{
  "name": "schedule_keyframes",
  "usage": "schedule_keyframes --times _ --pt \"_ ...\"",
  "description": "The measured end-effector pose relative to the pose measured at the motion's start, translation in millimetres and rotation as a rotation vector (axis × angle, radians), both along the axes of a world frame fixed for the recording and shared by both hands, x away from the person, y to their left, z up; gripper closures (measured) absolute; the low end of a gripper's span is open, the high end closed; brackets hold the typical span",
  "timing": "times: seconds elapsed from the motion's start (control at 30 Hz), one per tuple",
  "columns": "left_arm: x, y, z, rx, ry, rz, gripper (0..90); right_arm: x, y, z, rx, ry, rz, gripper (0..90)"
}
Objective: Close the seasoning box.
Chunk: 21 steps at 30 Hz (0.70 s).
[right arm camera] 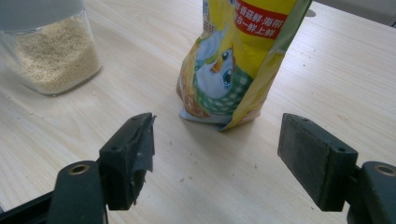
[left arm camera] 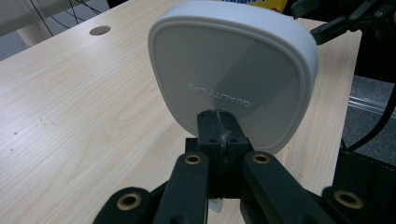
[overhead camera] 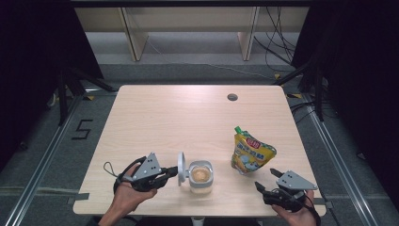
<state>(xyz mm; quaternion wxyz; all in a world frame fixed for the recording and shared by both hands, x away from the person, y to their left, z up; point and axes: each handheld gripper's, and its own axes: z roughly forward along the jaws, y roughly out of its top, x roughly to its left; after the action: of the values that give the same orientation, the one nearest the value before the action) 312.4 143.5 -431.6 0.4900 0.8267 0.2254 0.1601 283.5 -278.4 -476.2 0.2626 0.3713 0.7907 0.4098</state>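
Low at centre-left, left tongs (overhead camera: pixel 172 173) pinch the lid (overhead camera: pixel 181 168) clear of the jar (overhead camera: pixel 201 176); right tongs (overhead camera: pixel 266 179) gape empty toward the pouch (overhead camera: pixel 251 153).

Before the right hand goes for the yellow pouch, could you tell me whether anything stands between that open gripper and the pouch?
Nothing visible does. The right gripper stands open, facing the yellow pouch across bare table. The jar of grain stands off to the side, clear of that path.
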Motion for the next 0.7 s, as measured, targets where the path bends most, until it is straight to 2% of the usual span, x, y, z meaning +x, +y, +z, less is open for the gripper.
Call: schedule_keyframes --times 0.13,0.17,0.4,0.43,0.47,0.7 --pt "0.5 -2.5 1.7 0.01 -0.008 -0.012 89.0 -0.2 0.5 -0.2 -0.001 -0.001 0.001 28.0" --pt "0.1 -4.4 1.2 -0.006 0.0 -0.006 89.0 -0.2 0.4 -0.1 0.0 -0.001 0.0 28.0" --pt "1.4 -16.8 4.2 0.012 -0.018 -0.029 89.0 0.1 1.0 -0.4 -0.009 -0.003 0.01 28.0" --pt "2.3 -18.3 4.7 0.02 -0.018 -0.04 89.0 -0.9 2.0 -0.5 0.0 0.017 0.008 28.1" --pt "2.7 -19.6 4.8 0.024 -0.019 -0.036 89.0 -0.1 1.5 -0.7 -0.012 0.002 0.009 28.1" --pt "3.6 -19.3 7.9 0.006 -0.022 -0.038 89.0 -0.2 1.8 -0.8 -0.014 0.006 0.008 28.1"
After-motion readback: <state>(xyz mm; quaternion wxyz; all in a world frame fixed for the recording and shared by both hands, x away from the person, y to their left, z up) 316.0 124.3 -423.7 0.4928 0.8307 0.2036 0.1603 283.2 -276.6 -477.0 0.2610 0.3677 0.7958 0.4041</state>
